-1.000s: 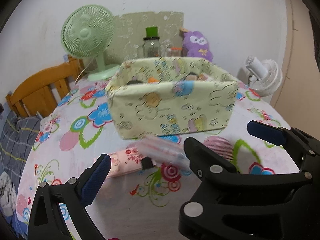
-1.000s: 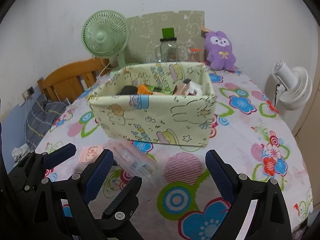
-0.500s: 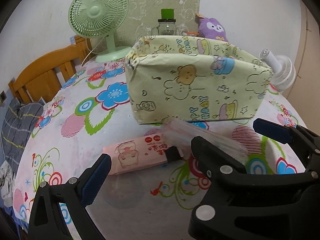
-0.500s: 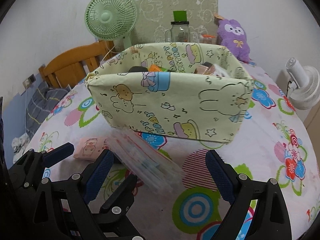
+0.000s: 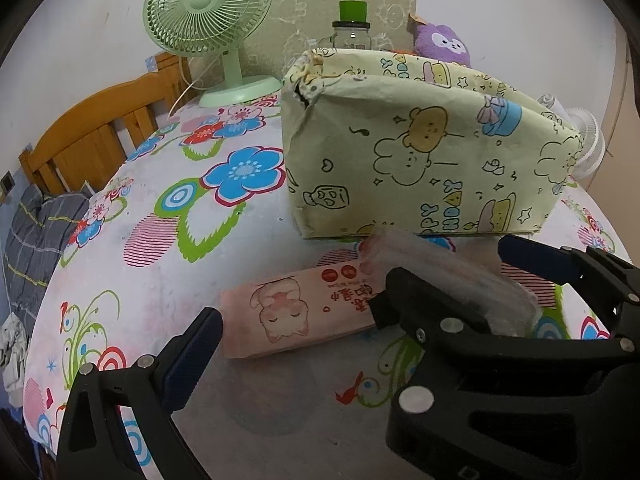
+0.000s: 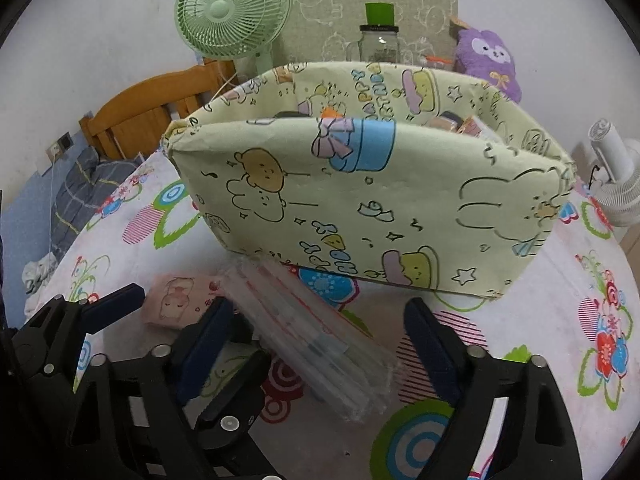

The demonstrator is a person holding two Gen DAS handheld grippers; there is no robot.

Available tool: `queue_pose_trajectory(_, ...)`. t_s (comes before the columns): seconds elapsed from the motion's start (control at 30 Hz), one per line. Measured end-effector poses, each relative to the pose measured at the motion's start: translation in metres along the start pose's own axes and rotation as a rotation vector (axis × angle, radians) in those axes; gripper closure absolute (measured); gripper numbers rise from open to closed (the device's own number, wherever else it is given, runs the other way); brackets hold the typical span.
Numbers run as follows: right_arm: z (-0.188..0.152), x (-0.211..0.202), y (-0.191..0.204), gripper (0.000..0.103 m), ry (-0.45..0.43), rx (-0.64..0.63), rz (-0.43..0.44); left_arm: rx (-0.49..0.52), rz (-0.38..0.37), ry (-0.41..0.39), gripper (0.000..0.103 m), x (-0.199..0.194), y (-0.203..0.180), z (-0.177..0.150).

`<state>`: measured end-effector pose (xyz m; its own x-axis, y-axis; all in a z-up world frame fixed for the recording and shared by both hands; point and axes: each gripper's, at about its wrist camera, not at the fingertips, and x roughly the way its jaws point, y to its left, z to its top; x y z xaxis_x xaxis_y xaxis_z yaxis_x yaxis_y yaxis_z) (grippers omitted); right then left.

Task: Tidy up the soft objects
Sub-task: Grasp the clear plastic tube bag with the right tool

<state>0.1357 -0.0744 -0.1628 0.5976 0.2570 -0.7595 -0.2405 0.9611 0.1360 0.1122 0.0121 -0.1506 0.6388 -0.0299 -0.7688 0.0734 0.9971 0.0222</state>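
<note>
A pink tissue pack (image 5: 300,316) with a cat print lies on the flowered tablecloth in front of a pale yellow fabric storage box (image 5: 424,160). A clear plastic packet (image 6: 316,340) lies beside it, to its right. My left gripper (image 5: 316,344) is open, its jaws either side of the pink pack (image 6: 176,300). My right gripper (image 6: 316,344) is open, its jaws either side of the clear packet (image 5: 452,276). The box (image 6: 372,208) holds several small items, mostly hidden by its front wall.
A green desk fan (image 5: 212,16), a glass jar with green lid (image 5: 352,32) and a purple plush (image 6: 490,60) stand behind the box. A white fan (image 6: 616,184) is at right. A wooden chair (image 5: 88,140) stands at the table's left edge.
Both grippers have moved down and forward toward the table. The box, pink pack and clear packet now look larger and closer. Both grippers stay open.
</note>
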Motion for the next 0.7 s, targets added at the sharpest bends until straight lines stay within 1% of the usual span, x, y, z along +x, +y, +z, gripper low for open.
queue_pose_trajectory(0.17, 0.000, 0.005, -0.001, 0.028, 0.015, 0.003, 0.009, 0.002, 0.004, 0.009, 0.001, 0.003, 0.000, 0.000)
queue_pose_trajectory(0.27, 0.000, 0.006, -0.002, 0.041, 0.020, 0.003, 0.016, 0.005, 0.009, 0.007, 0.001, 0.002, 0.000, 0.000)
queue_pose_trajectory(0.3, 0.000, 0.005, -0.001, 0.049, 0.020, -0.003, 0.018, 0.004, 0.009, 0.007, 0.001, 0.002, 0.000, 0.000)
queue_pose_trajectory(0.33, -0.001, 0.004, -0.001, 0.054, 0.018, -0.005, 0.019, 0.003, 0.009, 0.008, 0.001, 0.002, 0.000, 0.000)
queue_pose_trajectory(0.53, -0.004, -0.003, -0.002, 0.070, 0.009, -0.003, 0.020, 0.005, 0.011, 0.005, 0.001, -0.001, -0.003, -0.001)
queue_pose_trajectory(0.7, -0.008, -0.010, -0.007, 0.078, 0.002, 0.018, 0.015, 0.010, 0.010, -0.005, 0.001, -0.005, -0.006, -0.001)
